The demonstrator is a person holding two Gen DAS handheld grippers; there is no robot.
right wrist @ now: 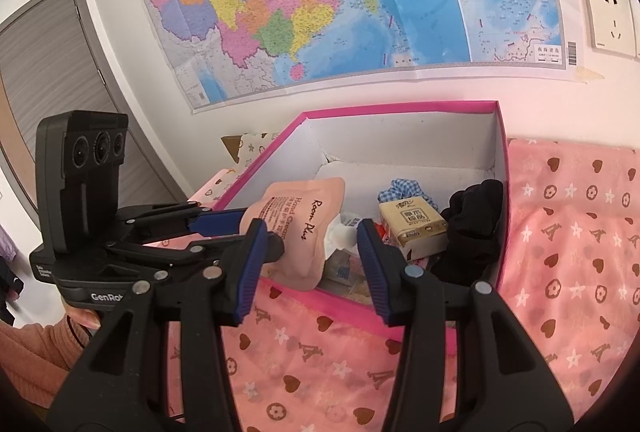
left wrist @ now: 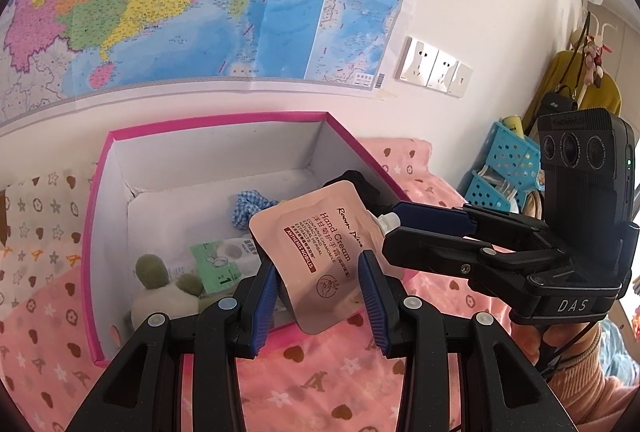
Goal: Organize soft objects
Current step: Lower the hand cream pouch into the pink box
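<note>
I see a bed covered by a pink blanket (right wrist: 568, 232) printed with hearts and flowers. A pink-edged cardboard box (left wrist: 105, 168) sits directly on it. A cream patterned cloth (left wrist: 40, 208), perhaps a pillow, lies beside the box.

A peach hand cream pouch (left wrist: 316, 252) with a white spout hangs tilted above the near wall of a pink box (left wrist: 208, 122). Inside the box lie a blue checked cloth (left wrist: 250, 210), a black cloth (right wrist: 476, 220) against the right wall, a tissue pack (right wrist: 412, 226), a green sachet (left wrist: 214, 264) and what seems a plush toy (left wrist: 164, 284).
</note>
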